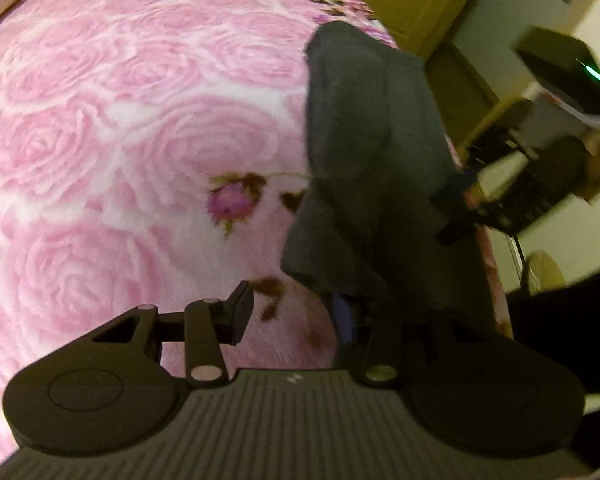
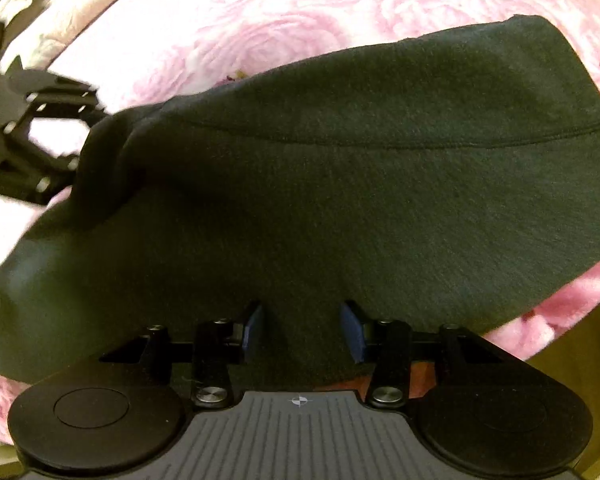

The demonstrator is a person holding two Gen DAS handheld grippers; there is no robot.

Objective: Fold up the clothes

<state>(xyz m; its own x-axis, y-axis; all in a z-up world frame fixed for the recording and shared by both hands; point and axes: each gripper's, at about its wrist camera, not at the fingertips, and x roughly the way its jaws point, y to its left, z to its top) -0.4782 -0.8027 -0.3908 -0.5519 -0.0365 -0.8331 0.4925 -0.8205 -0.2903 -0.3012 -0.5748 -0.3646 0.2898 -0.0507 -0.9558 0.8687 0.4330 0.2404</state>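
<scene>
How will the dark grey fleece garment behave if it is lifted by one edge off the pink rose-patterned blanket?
The dark grey fleece garment will probably flop and drape, since it already sags in soft folds. Its thick, fuzzy cloth looks unlikely to slip. It may drag on the plush pink rose-patterned blanket.

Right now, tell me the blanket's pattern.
Pink roses on the blanket; left wrist view shows it best.

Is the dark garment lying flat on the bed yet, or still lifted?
Partly lifted: the dark garment hangs bunched between both grippers above the pink blanket, its far edge resting on it.
</scene>
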